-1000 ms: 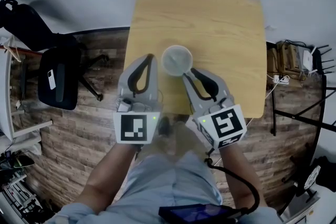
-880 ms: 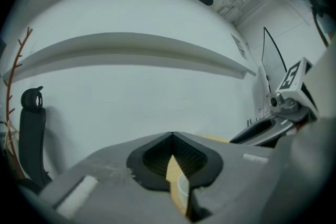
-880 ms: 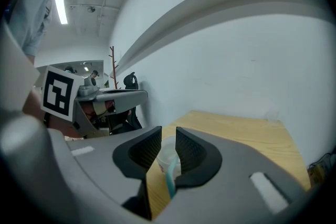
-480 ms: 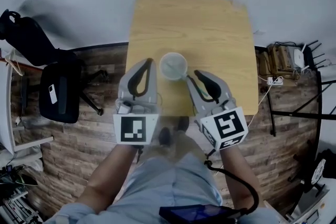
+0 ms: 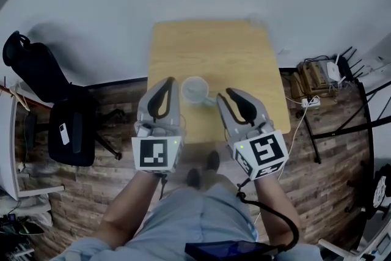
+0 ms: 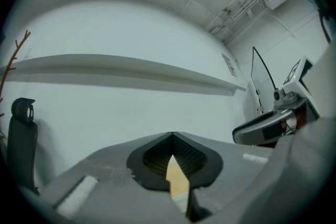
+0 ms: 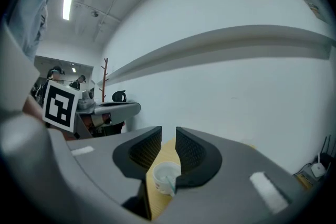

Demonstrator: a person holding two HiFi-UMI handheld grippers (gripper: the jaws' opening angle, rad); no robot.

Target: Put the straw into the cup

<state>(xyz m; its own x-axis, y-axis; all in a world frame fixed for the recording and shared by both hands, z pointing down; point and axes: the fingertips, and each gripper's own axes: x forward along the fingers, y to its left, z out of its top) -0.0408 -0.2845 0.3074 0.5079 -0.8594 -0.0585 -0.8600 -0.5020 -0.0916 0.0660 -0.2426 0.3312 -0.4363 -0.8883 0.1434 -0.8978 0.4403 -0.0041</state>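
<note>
Left hand-held gripper (image 5: 171,80) closed, jaw tips touching, nothing caught between. Through the small opening behind the tips, only a wedge of the pale wooden worktop (image 5: 214,52). Right hand-held gripper (image 5: 223,95) narrowly parted, ribbed pads (image 7: 190,150) facing each other across a slim gap, gripping nothing. White cup (image 5: 195,90) upright on the worktop, between the two hand-held grippers, just ahead of both sets of tips and nearer the right one. Seen along the right hand-held gripper: cup below and beyond the gap, with the straw (image 7: 169,182) inside it, leaning on the rim at the side toward that hand-held gripper. Straw clear of both hand-held grippers. Black office chair (image 5: 64,125) on the plank floor (image 5: 110,162), well off to the left of the left hand-held gripper.
</note>
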